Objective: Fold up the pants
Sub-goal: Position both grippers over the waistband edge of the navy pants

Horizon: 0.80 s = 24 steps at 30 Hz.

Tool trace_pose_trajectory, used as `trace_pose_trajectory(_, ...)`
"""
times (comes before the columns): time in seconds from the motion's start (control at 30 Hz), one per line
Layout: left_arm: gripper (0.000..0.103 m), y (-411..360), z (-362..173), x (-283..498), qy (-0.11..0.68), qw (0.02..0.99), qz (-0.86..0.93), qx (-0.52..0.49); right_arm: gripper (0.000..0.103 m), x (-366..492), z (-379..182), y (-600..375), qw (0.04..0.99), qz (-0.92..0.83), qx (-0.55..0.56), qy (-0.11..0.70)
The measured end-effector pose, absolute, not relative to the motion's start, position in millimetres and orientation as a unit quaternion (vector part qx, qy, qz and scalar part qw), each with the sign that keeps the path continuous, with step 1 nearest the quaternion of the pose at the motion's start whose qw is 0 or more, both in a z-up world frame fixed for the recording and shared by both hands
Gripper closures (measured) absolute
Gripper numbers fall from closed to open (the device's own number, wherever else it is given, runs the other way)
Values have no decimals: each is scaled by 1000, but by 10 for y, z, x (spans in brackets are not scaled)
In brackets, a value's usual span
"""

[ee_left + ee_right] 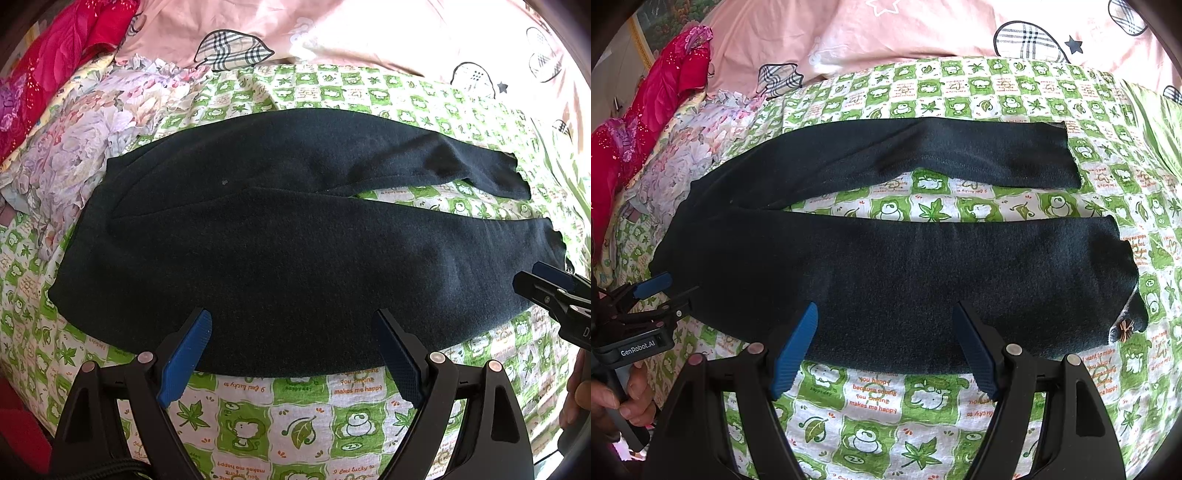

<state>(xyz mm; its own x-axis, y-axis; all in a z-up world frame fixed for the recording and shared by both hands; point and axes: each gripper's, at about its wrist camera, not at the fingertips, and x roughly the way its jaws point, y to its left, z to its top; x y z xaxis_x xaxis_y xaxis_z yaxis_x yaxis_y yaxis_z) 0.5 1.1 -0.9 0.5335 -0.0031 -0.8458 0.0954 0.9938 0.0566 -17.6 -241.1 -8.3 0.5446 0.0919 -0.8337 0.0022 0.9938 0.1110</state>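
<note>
A pair of dark pants (280, 236) lies flat on a green-and-white checked sheet (295, 417), with the waist to the left and both legs running right. The far leg (979, 155) and the near leg (960, 273) are split apart in the right wrist view. My left gripper (291, 325) is open above the near edge of the pants by the waist half, nothing between its blue pads. My right gripper (886, 314) is open above the near leg's front edge, also holding nothing. Each gripper shows in the other's view: the right gripper (546, 288) and the left gripper (653, 295).
A pink quilt (369, 33) with plaid prints lies along the back. Floral fabric (85, 140) and red cloth (55, 55) are bunched at the left. A small bow (1123, 328) sits at the near leg's cuff. A hand (631, 398) holds the left gripper's handle.
</note>
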Motion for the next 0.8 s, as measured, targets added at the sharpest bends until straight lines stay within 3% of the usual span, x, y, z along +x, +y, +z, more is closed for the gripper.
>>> trace_pose_trajectory(0.8,14,-24,-94,47,484,874,-35,41,27,-163,-84,-2404,887,31,59,457)
